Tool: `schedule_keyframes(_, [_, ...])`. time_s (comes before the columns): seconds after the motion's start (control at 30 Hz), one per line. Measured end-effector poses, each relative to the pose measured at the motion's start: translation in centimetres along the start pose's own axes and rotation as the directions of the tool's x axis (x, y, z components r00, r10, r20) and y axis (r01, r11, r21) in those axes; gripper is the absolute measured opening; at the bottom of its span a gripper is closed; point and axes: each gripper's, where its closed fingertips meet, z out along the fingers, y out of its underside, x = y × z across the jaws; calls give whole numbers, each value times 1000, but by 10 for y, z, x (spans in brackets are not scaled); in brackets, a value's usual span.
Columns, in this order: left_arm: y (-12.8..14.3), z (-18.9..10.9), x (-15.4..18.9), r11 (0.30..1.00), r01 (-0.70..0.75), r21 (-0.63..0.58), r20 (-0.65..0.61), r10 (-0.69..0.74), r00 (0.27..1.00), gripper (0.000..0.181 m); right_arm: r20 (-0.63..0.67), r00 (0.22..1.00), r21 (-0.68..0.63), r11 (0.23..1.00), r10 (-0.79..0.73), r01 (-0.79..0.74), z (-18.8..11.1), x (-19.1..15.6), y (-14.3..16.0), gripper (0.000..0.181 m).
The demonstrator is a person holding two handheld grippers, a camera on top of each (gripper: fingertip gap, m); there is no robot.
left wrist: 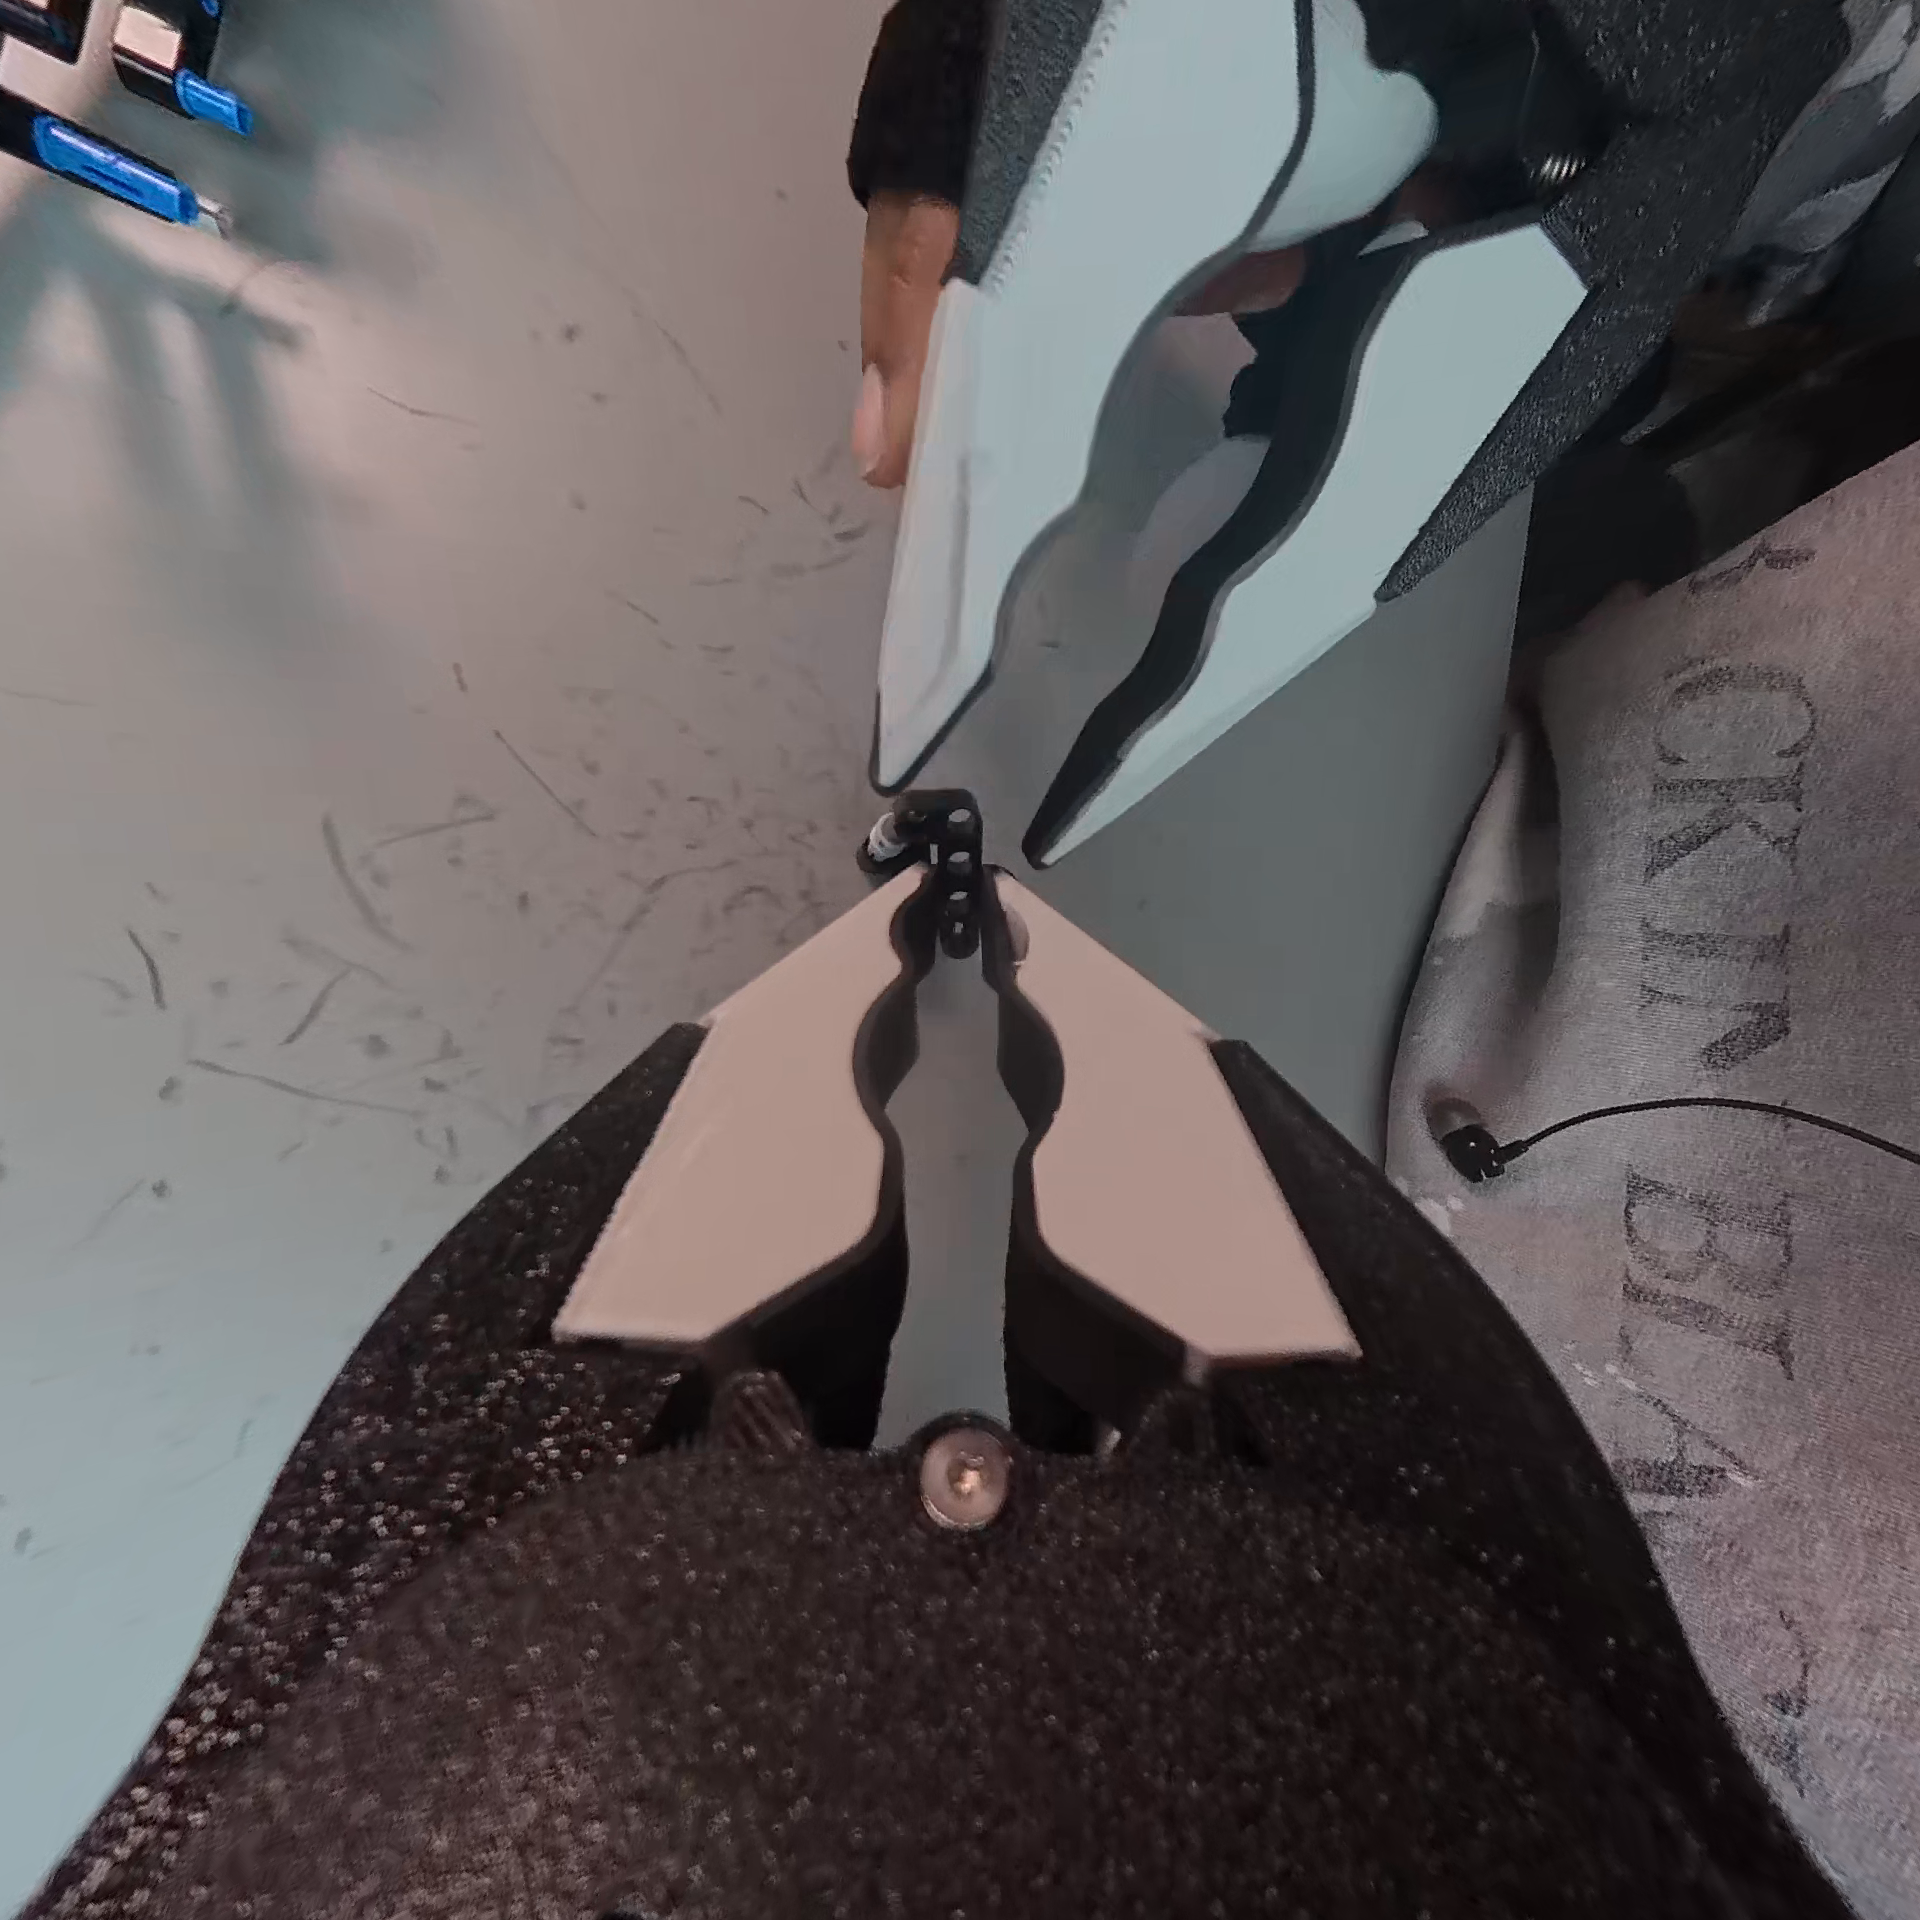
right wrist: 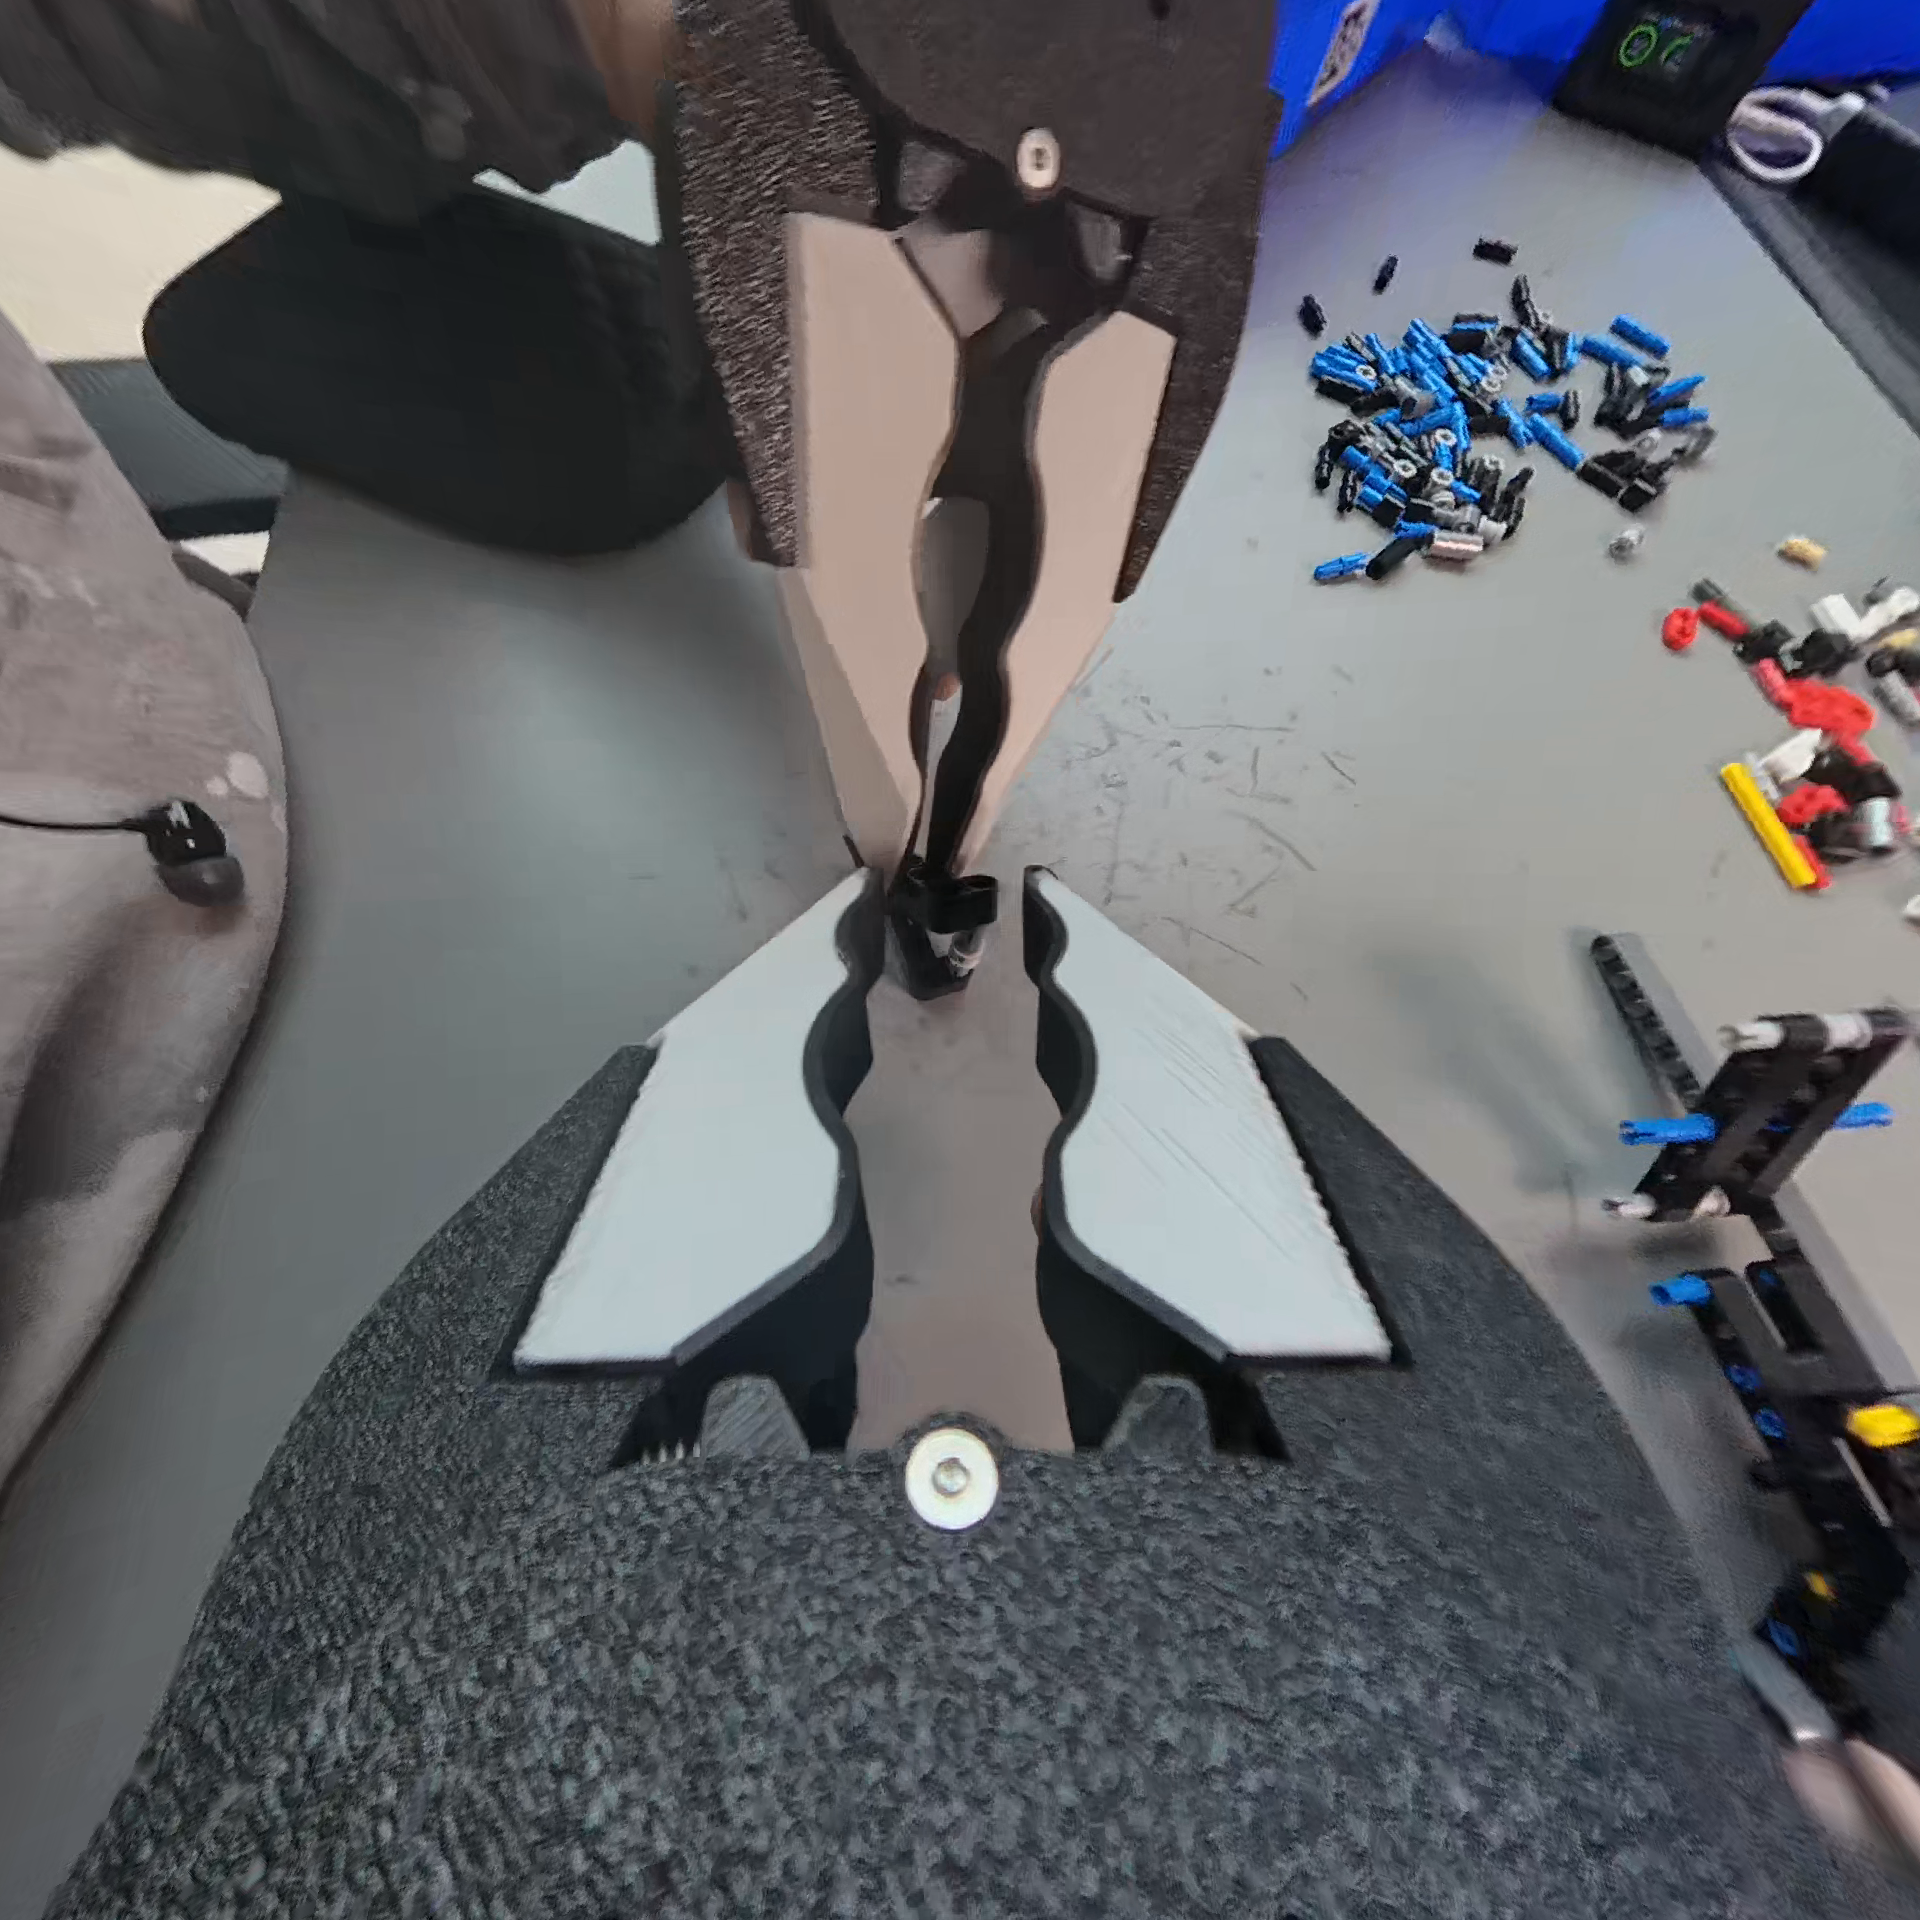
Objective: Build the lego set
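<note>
Black lego piece (left wrist: 951, 878), perhaps one

black lego beam (left wrist: 954, 883) | grey scratched table (left wrist: 416, 623) | blue-and-black pin pile (right wrist: 1496, 416) | yellow axle (right wrist: 1766, 826)

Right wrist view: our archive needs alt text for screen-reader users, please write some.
The left claw pinches a small black lego piece between the open right claw tips, above a grey table; loose lego pieces lie at right.

Loose pieces (right wrist: 1496, 416) lie behind the assembly (right wrist: 1766, 1195) on the table (right wrist: 1299, 790)
</note>
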Motion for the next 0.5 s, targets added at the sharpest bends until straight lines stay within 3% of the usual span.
schedule_keyframes(0.03, [0,0,0,1000,0,-2,4,0,1000,9,-2,998,10,998,62,-62,-2,4,-1,27])
schedule_keyframes(0.13, [1,-1,-2,1000,-13,-14,32,13,999,9,28,977,39,976,211,-212,-5,9,-6,25])
schedule_keyframes(0.2, [1,-1,-2,999,-24,-22,42,25,999,9,49,973,22,974,224,-225,-3,6,-5,23])
schedule_keyframes(0.33, [3,-1,-2,998,-47,-39,58,49,997,10,86,989,7,992,122,-123,3,0,1,28])
schedule_keyframes(0.5, [5,-2,-2,993,-87,-77,71,92,993,9,95,985,-57,987,-146,152,8,-4,9,32])
